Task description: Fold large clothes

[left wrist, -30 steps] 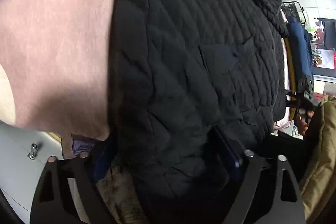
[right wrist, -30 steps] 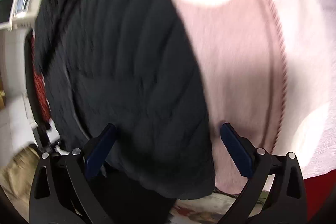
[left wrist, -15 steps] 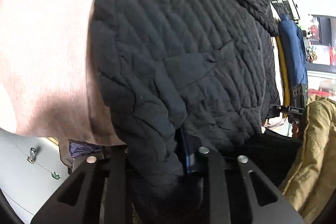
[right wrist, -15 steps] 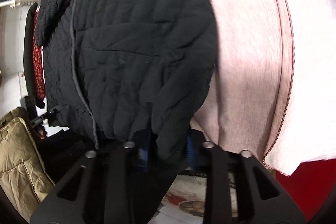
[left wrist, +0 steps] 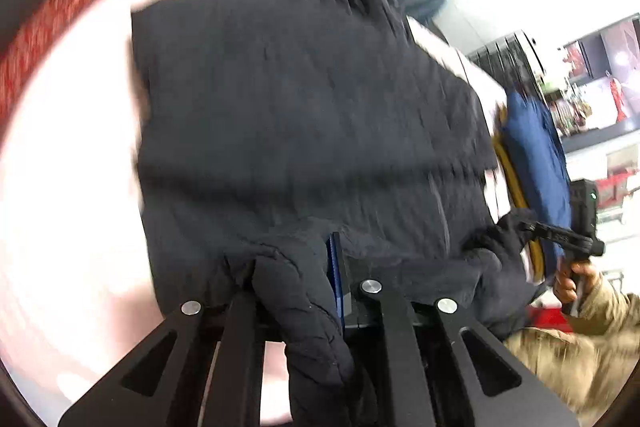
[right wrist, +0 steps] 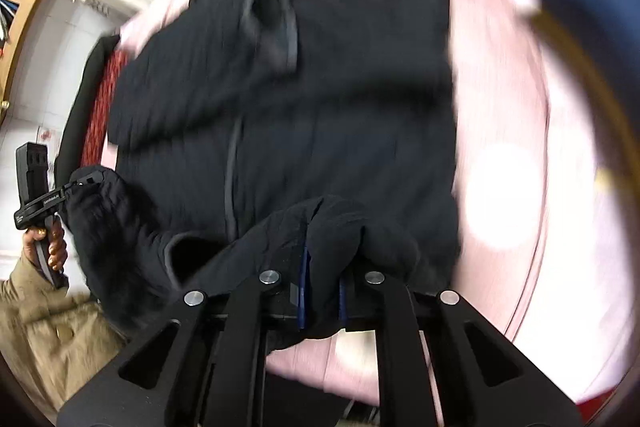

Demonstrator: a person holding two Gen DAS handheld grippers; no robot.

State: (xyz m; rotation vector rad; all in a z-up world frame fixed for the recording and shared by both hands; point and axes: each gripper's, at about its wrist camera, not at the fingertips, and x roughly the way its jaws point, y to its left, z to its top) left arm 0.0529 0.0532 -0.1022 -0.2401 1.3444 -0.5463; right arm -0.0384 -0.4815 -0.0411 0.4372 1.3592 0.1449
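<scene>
Both the left gripper [left wrist: 320,291] and the right gripper [right wrist: 322,291] pinch the near hem of the black quilted jacket [left wrist: 304,115], whose length runs straight away from the fingers across the pink bedcover [right wrist: 532,195], collar farthest.

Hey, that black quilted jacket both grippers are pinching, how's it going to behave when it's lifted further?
Probably floppy: the black quilted jacket sags between the left gripper and right gripper. Its padded quilting looks bulky, so folds may spring back. The pinched hem bunches thickly, so the grip likely won't slip easily off the pink bedcover.
</scene>
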